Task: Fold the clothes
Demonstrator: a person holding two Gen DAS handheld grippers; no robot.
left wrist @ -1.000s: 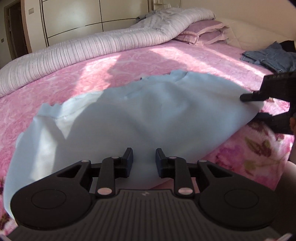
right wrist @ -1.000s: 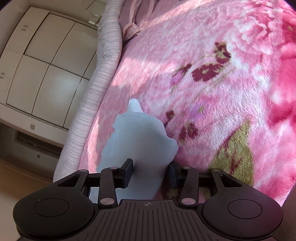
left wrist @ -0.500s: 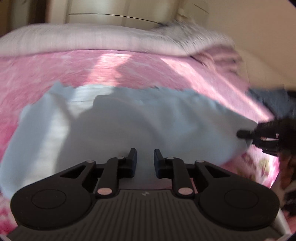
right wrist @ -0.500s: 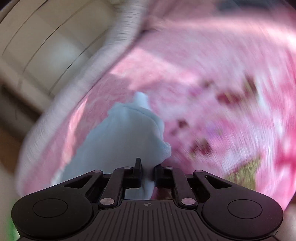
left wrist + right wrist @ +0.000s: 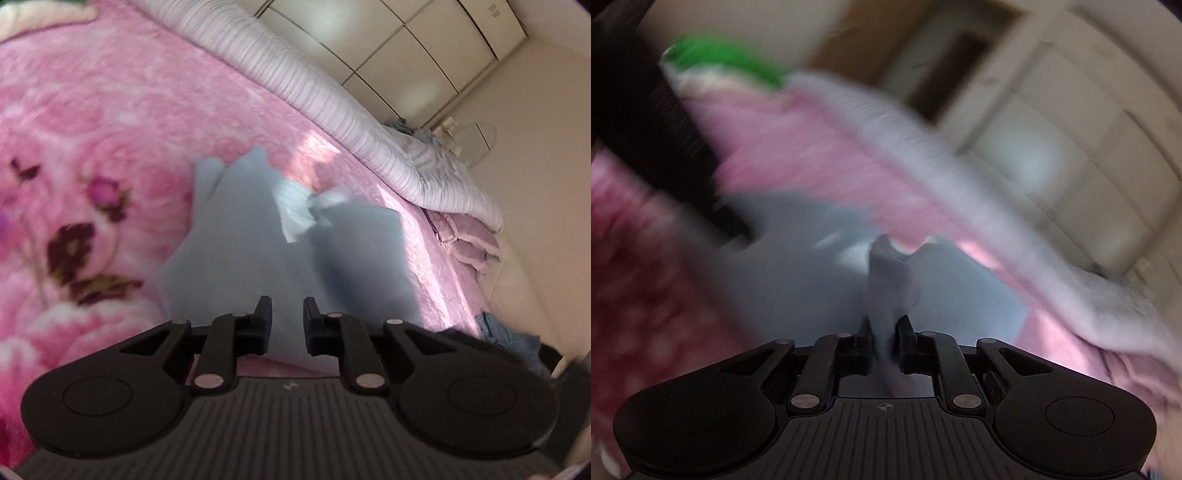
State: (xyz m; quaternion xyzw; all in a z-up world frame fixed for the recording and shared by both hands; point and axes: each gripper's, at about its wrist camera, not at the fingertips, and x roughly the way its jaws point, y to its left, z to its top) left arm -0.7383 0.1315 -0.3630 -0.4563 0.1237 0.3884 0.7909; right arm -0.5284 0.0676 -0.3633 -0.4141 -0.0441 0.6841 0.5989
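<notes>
Left wrist view: pink bedspread (image 5: 110, 129) carries the pale blue garment (image 5: 295, 258), spread for folding. Left gripper (image 5: 287, 314) sits partly open above its near edge, gripping nothing visible. Right gripper (image 5: 886, 332) pinches a raised fold, probably to carry it across.

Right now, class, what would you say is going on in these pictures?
A person is folding a light blue garment on a bed with a pink floral blanket. The right hand-held gripper is shut on a bunched piece of the cloth. The left hand-held gripper has cloth between its fingers with a gap showing, so its grip is unclear. The right view is motion-blurred.
</notes>
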